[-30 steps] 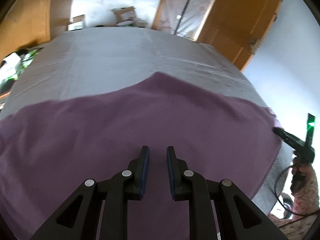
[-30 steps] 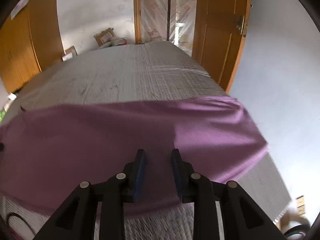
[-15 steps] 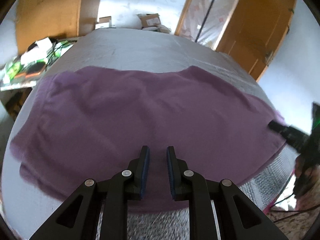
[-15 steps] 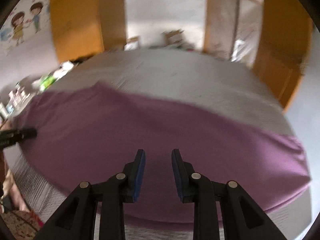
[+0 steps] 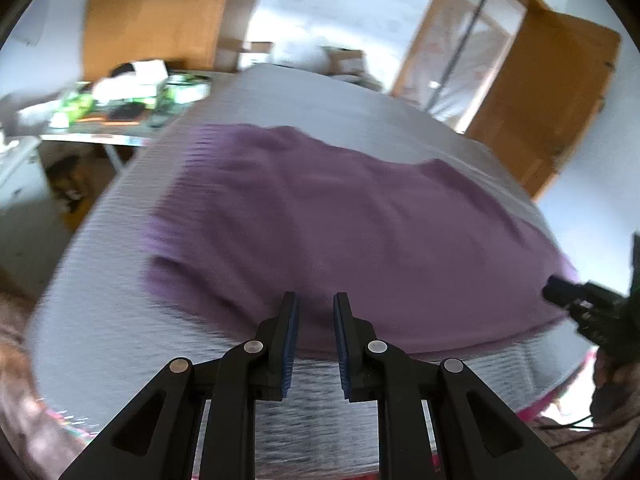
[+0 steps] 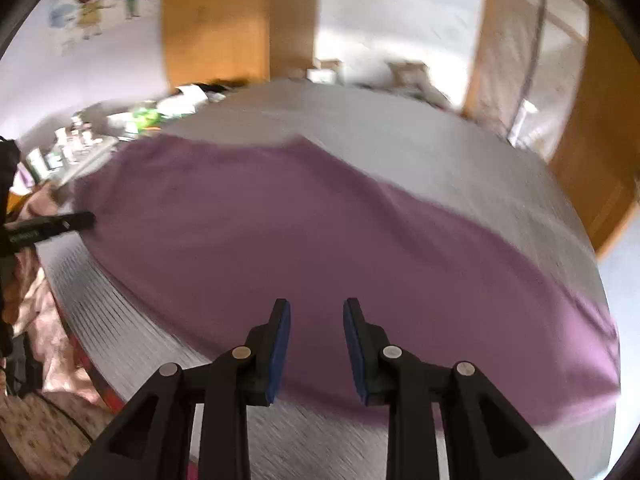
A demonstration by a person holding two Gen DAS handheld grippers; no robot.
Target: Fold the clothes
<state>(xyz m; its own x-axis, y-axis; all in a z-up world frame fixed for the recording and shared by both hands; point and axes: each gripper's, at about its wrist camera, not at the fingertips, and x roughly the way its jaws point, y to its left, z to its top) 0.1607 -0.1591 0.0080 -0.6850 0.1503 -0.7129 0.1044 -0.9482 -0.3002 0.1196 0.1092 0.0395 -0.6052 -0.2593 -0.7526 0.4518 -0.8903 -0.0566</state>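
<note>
While the purple garment (image 5: pixel 360 232) lies spread across the grey bed (image 5: pixel 328 112), reaching to its near edge, the step in hand appears to be positioning before a fold; no cloth is gripped.

Left gripper (image 5: pixel 315 312): fingers slightly apart, nothing between them, over the garment's near hem.

Right gripper (image 6: pixel 316 316): fingers apart, empty, above the near hem further right.

Next move, as judged: each gripper lowers onto a near corner or hem edge, pinches a single layer, and carries it toward the far side.

Surroundings: cluttered side table (image 5: pixel 120 96) at far left; wooden door (image 5: pixel 552 104) at far right; cardboard boxes (image 5: pixel 344 60) beyond the bed.

Obstructions: none on the garment; shallow wrinkles at its left end may need smoothing.
</note>
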